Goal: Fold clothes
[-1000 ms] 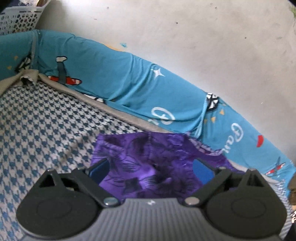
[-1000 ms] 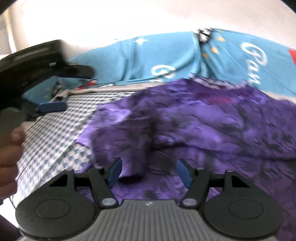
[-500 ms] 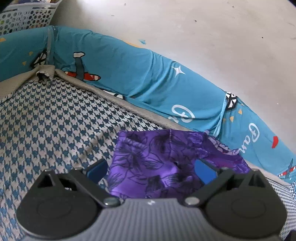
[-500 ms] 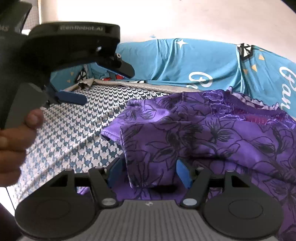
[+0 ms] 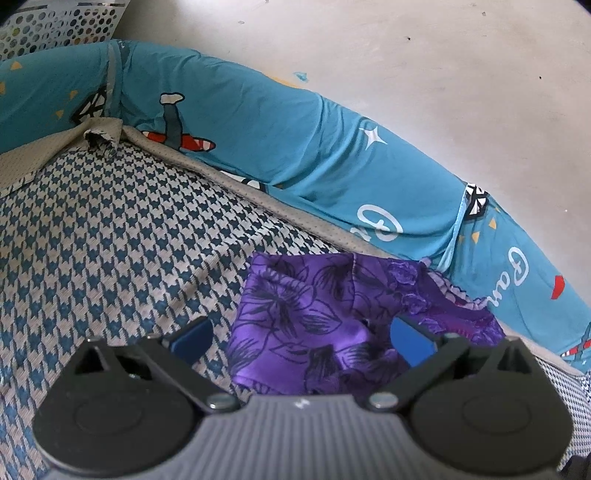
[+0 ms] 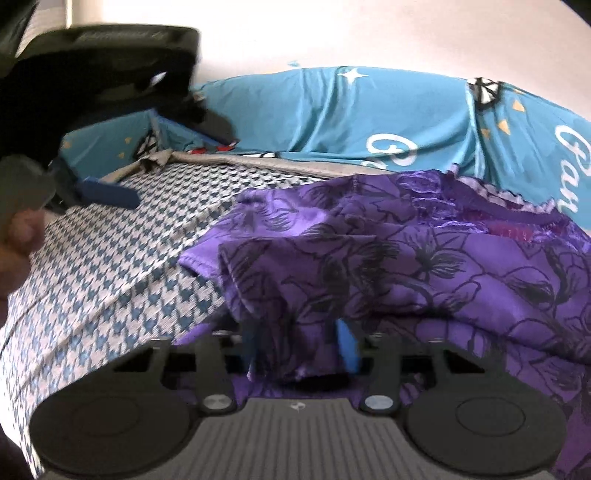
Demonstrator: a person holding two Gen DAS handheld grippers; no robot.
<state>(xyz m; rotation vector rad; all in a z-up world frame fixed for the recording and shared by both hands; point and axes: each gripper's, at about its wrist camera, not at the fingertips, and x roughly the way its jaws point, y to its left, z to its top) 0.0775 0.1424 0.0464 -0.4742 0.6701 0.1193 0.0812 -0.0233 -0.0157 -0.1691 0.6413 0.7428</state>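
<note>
The step in hand looks like taking hold of the purple garment (image 6: 424,266) for a fold. The right gripper (image 6: 299,347) has a bunched fold of the cloth between its blue pads, and its jaws are closing on it; the frame is blurred there, so whether the pads already press firmly is hard to say, though they appear to touch the fabric. The left gripper (image 5: 301,338) stands wide open and holds nothing; the garment's near corner lies between its fingers, closer to the pad at three o'clock.

The garment lies crumpled on a houndstooth-patterned cover (image 5: 103,236), its far edge at twelve o'clock against a teal printed sheet (image 5: 303,147) that runs along the edge of the surface. Next, I judge, the right grip must firm up, and the left must close on the corner so both can lift and spread the cloth.

Beyond is a bare grey floor (image 5: 424,66), with a perforated white basket (image 5: 55,29) at ten o'clock.
</note>
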